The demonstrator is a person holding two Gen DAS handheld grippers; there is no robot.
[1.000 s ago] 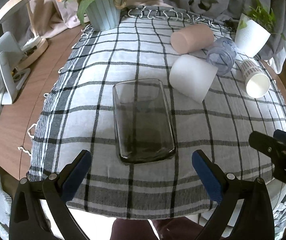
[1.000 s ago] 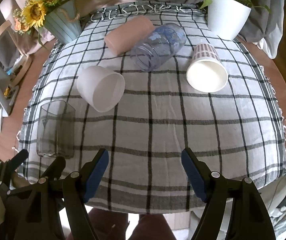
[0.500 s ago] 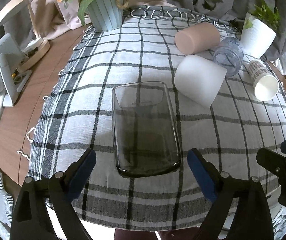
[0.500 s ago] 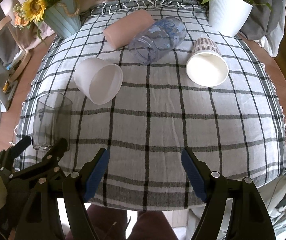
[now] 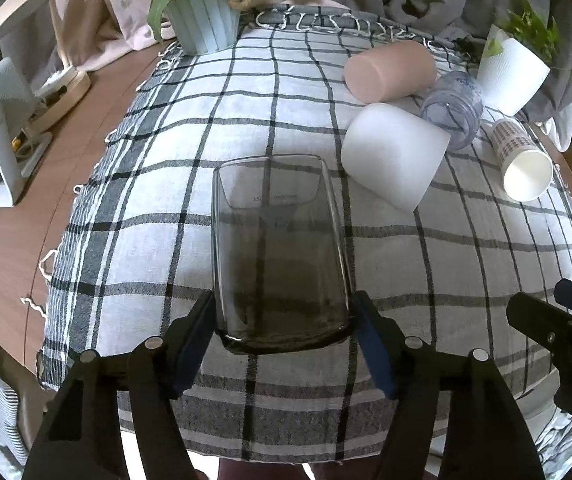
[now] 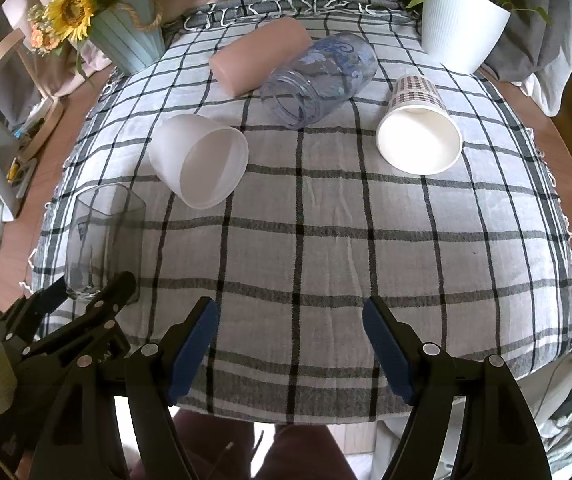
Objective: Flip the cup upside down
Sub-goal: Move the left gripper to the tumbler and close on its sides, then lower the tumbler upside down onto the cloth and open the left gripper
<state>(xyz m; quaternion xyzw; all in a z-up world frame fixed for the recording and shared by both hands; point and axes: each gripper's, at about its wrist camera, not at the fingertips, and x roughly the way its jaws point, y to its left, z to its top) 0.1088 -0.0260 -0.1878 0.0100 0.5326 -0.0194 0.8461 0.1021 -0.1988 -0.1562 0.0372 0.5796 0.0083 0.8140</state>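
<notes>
A smoky grey glass cup [image 5: 278, 248] stands on the checked cloth near the front left edge; it also shows in the right wrist view [image 6: 102, 240]. My left gripper [image 5: 282, 324] has its blue pads against both sides of the glass near its base, shut on it. It appears in the right wrist view [image 6: 86, 292] at the glass's foot. My right gripper [image 6: 290, 340] is open and empty over the cloth's front edge, to the right of the glass.
Lying on the cloth are a white cup [image 6: 202, 164], a pink cup [image 6: 258, 56], a clear blue jar [image 6: 318, 76] and a paper cup [image 6: 418, 128]. A sunflower pot [image 6: 126, 32] and a white plant pot [image 6: 462, 16] stand at the back.
My left gripper has moved forward around the glass and closed its fingers onto its sides. My right gripper has barely moved.
</notes>
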